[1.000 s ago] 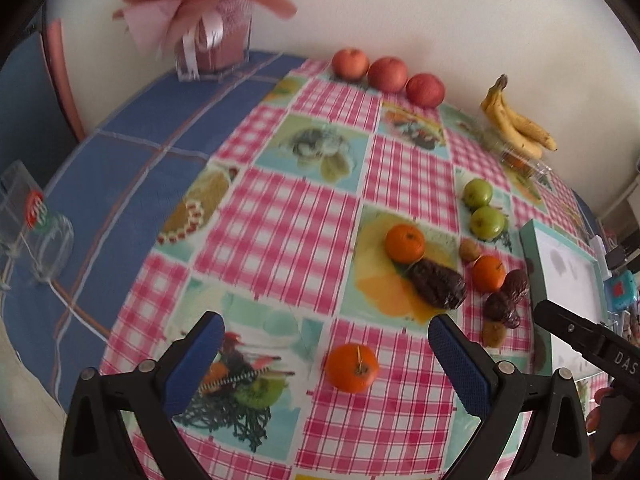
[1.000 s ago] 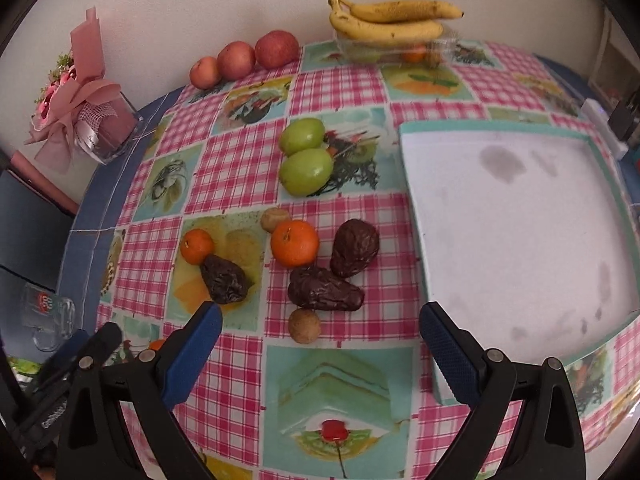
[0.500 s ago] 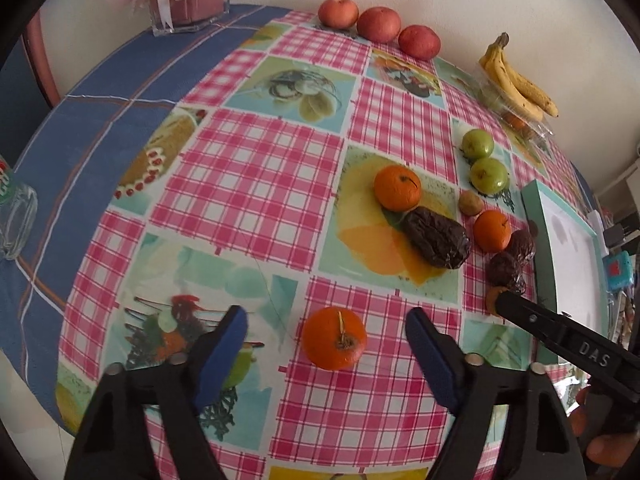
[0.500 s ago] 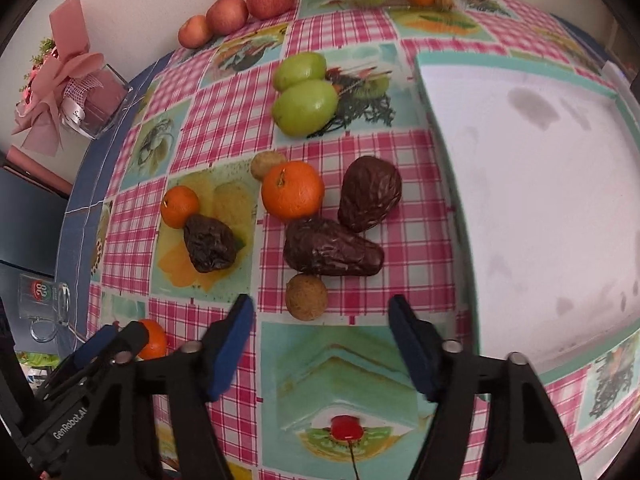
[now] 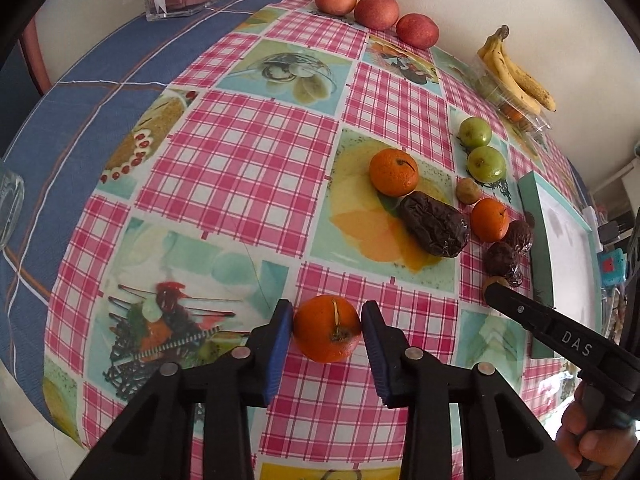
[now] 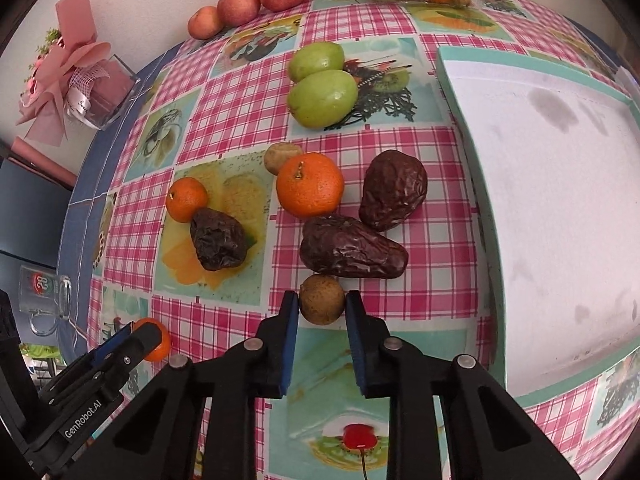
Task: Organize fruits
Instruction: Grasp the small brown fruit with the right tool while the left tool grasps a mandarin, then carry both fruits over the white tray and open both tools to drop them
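Both claws pinching fruit on the bench.
The left claw (image 5: 327, 330) is gripping an orange (image 5: 327, 333) between its pads; the right claw (image 6: 322, 306) is squeezing a small brown fruit (image 6: 322, 299), a wrinkled dark fruit (image 6: 352, 247) lying just ahead of it.

we note a bench (image 6: 240, 116) under a pink checked cloth with fruit prints. on it lie three red apples (image 5: 376, 11) along the wall, bananas (image 5: 516, 76) atop a clear container, two green fruits (image 6: 320, 84), three oranges (image 6: 310, 190), three dark wrinkled fruits (image 6: 352, 248), two small brown fruits (image 6: 322, 299), a teal-edged tray (image 6: 472, 152), a glass mug (image 6: 44, 288) and a pink bouquet box (image 6: 100, 96).
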Tool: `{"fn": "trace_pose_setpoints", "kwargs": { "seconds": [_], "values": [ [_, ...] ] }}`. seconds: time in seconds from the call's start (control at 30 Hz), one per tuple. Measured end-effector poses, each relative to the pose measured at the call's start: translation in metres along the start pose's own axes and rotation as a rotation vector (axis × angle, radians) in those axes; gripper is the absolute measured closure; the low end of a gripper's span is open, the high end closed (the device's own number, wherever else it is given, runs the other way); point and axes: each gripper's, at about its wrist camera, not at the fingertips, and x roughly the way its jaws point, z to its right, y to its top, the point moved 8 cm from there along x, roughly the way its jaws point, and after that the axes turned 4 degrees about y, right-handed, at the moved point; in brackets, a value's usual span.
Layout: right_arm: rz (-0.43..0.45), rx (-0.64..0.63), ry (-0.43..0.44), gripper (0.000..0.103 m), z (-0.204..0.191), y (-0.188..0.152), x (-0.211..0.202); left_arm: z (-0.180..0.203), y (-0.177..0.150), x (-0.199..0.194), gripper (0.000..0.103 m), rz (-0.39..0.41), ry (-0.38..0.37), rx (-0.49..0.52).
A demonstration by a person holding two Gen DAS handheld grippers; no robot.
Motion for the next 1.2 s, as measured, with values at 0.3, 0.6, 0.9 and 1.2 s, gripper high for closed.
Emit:
{"fn": "trace_pose_setpoints", "kwargs": {
  "seconds": [0.3, 0.6, 0.9, 1.2],
  "values": [
    [0.097, -0.017, 0.027, 0.078, -0.009, 0.009, -0.031, -0.001, 0.008, -0.021, 0.066, 0.044, -0.003, -0.025],
    [0.239, 0.009, -0.014, 0.078, 0.001, 0.034, -0.080, 0.042, 0.045, -0.057, 0.066, 0.109, -0.017, 0.002],
    [0.299, 0.143, -0.132, 0.078, 0.056, 0.065, -0.101, 0.120, 0.092, -0.065, 0.066, 0.158, -0.037, 0.035],
    [0.338, 0.281, -0.210, 0.078, 0.132, 0.087, -0.123, 0.182, 0.102, -0.027, 0.066, 0.108, -0.031, 0.091]
  ]
}}
